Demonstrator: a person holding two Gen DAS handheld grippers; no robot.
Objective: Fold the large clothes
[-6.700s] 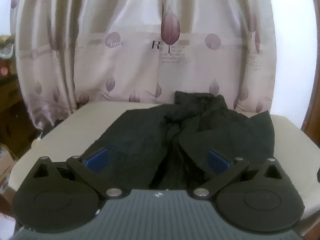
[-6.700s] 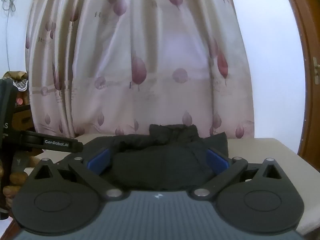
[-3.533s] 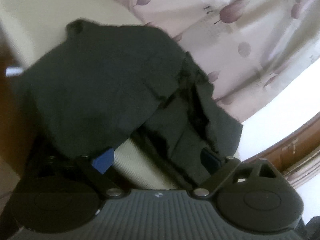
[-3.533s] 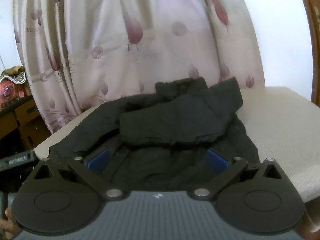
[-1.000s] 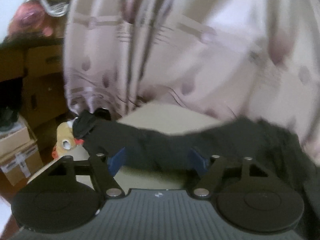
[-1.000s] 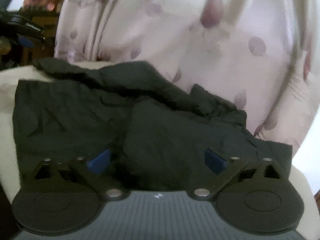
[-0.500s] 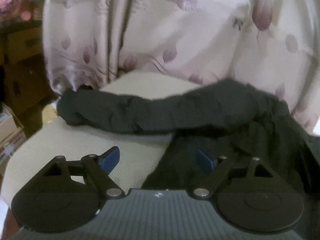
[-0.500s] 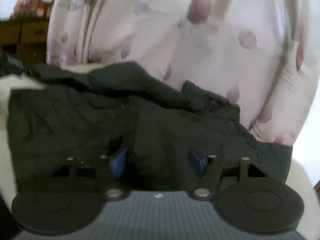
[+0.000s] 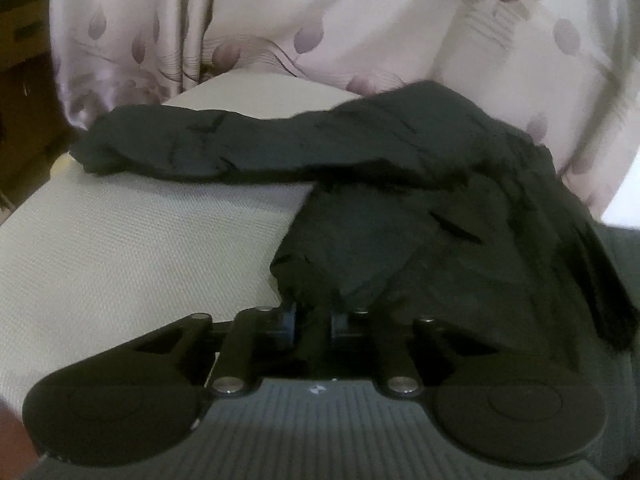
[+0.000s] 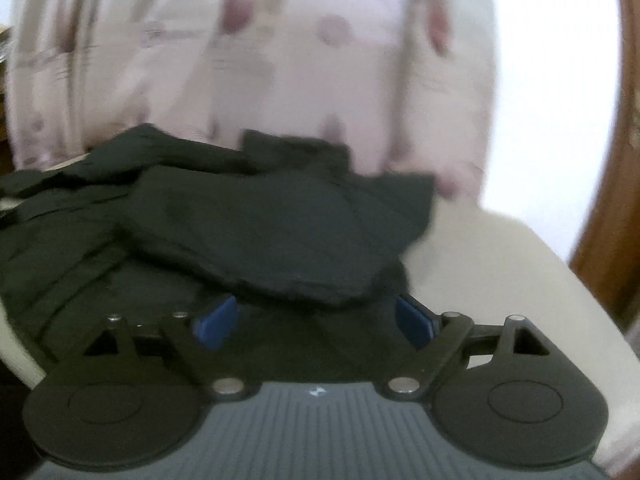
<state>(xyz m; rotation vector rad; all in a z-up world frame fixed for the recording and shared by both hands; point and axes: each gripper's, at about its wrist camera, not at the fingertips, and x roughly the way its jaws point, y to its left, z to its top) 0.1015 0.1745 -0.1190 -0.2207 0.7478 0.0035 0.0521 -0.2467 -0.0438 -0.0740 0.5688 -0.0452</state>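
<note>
Black jacket [image 9: 400, 208] bunched on the cream table [image 9: 120, 248], sleeve stretched twd the far-left edge.
My left gripper [image 9: 312, 320] just closed, pinching a fold it only straddled before; right gripper [image 10: 314, 320] reopened, spread over jacket. Bare table left & right.

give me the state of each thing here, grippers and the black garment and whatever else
left gripper: jaws just closed, shut on the black garment's near edge
right gripper: jaws just opened, wide apart, pads not pressing on cloth
black garment: crumpled, unfolded, one sleeve stretched out across the table
table: partly covered by the garment
curtain: drawn, hanging behind the table
</note>
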